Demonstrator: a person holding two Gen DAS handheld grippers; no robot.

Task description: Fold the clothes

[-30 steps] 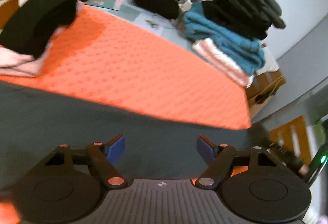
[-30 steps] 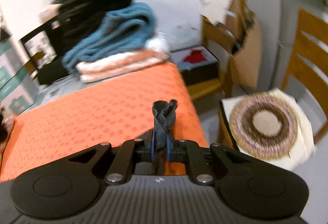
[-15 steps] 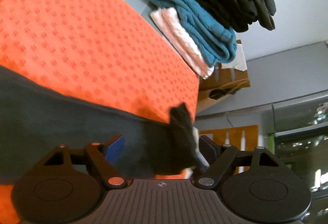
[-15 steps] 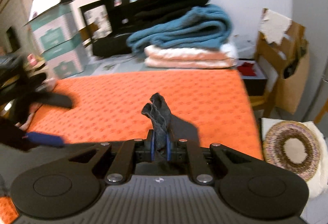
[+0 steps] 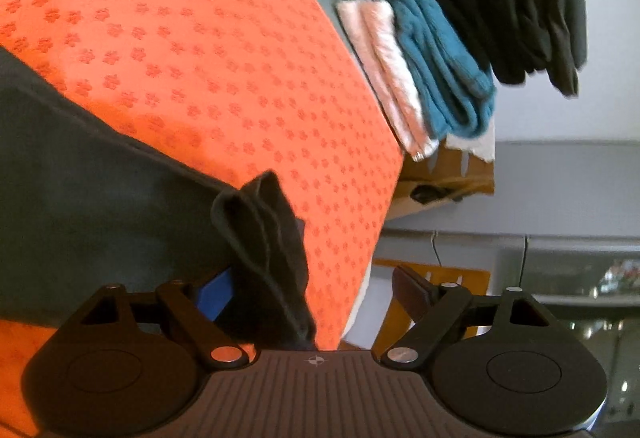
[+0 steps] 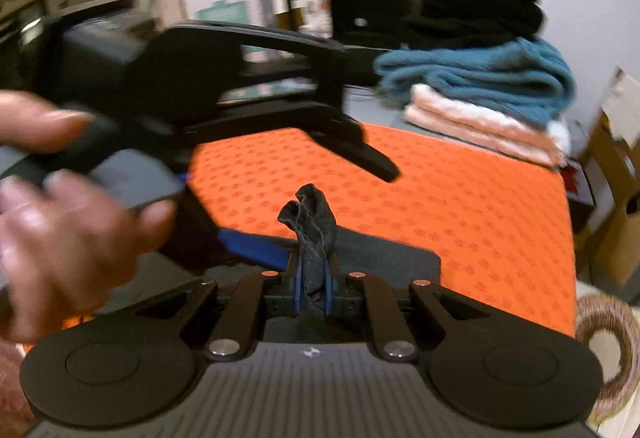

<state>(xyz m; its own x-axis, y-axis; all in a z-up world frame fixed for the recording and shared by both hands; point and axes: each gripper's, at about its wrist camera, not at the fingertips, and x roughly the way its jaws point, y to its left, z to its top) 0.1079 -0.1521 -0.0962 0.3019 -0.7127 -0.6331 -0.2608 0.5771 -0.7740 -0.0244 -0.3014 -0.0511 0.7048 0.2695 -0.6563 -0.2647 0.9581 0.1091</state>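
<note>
The dark grey garment (image 5: 92,197) lay spread over the near part of the orange patterned cloth (image 5: 208,37), its far edge running from nine o'clock down toward the middle of the left wrist view, and one bunched corner of it stood up between the fingers of the left gripper (image 5: 308,294). That gripper's jaws stood wide apart, the blue pad (image 5: 214,294) at seven o'clock just beside the bunch and the dark one well off at four o'clock, so it had hold of nothing. The right gripper (image 6: 311,288) was closed tight on the same corner, a twisted tuft of fabric poking up out of its pads at the centre of its view, with the left gripper and the person's hand (image 6: 68,238) crowding in from nine o'clock. This looked like a hand-over or a shared pinch at the corner, ahead of carrying it across for a fold. The next move would seem to call for the left jaws to close squarely on the bunch before the right let go, or the corner could slump back. Beyond, at one to two o'clock, sat a stack of folded clothes (image 5: 460,29), teal and pink under black.
</note>
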